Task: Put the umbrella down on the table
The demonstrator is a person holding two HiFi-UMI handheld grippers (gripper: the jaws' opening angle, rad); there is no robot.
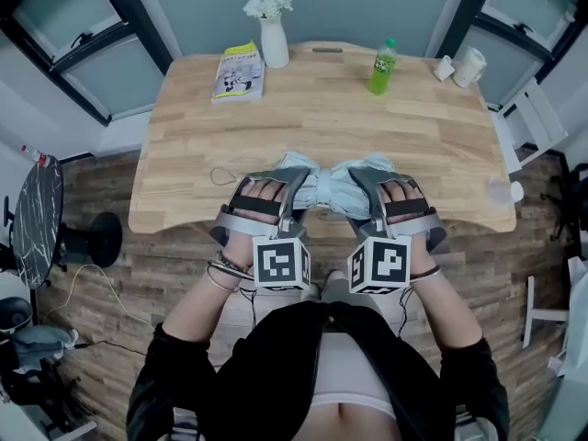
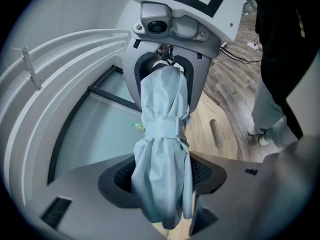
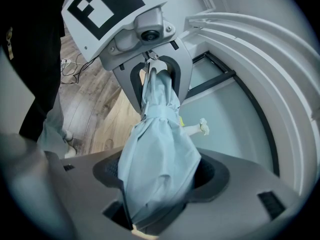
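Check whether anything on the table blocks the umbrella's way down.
Nothing visible does. The umbrella is over the near edge of the table; the book, vase and bottle stand along its far edge.

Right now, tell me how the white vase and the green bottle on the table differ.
The vase is white, the bottle green. The vase holds white flowers; the bottle has a green cap. The vase stands next to a yellow book; the bottle stands alone, farther right. Both stand upright on the far side of the table.
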